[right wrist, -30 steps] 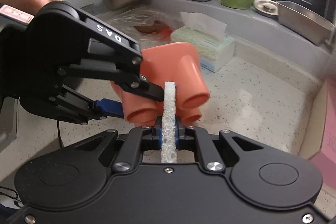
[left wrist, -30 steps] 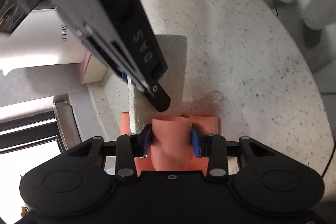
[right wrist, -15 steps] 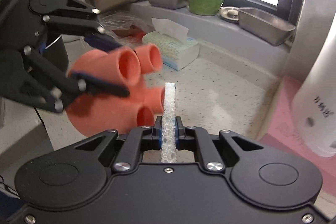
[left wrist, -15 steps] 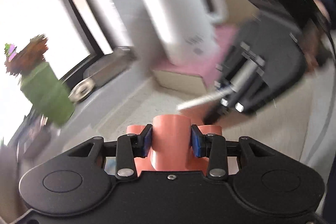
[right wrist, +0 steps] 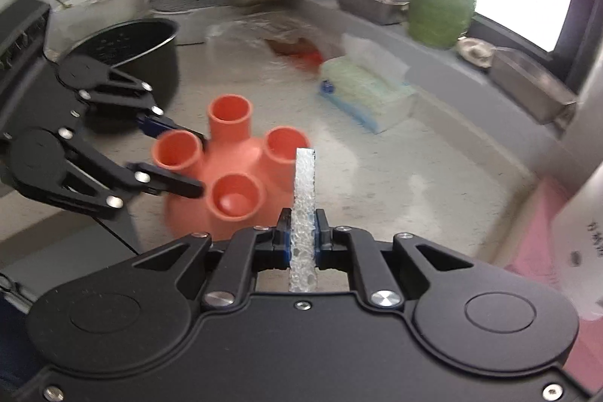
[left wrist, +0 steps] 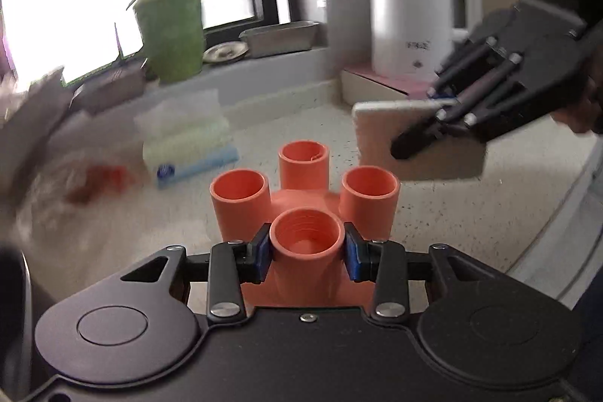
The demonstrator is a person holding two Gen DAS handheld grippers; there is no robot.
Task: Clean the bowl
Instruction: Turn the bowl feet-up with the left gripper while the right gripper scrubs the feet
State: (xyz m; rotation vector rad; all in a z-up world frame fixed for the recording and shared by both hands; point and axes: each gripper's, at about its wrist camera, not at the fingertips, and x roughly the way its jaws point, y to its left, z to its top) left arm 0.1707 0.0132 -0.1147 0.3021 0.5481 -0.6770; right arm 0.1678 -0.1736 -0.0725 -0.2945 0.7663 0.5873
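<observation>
Bowl (left wrist: 301,213) clamped in left hand-held gripper (left wrist: 307,247), sponge (right wrist: 303,213) pinched in right hand-held gripper (right wrist: 303,243)

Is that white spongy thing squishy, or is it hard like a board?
Probably squishy. The sponge looks full of little holes, so it should squash easily and weigh very little. Yet it stands straight up from the right gripper without drooping, so it seems fairly springy rather than floppy. Its rough surface likely keeps it from slipping between the fingers.
</observation>
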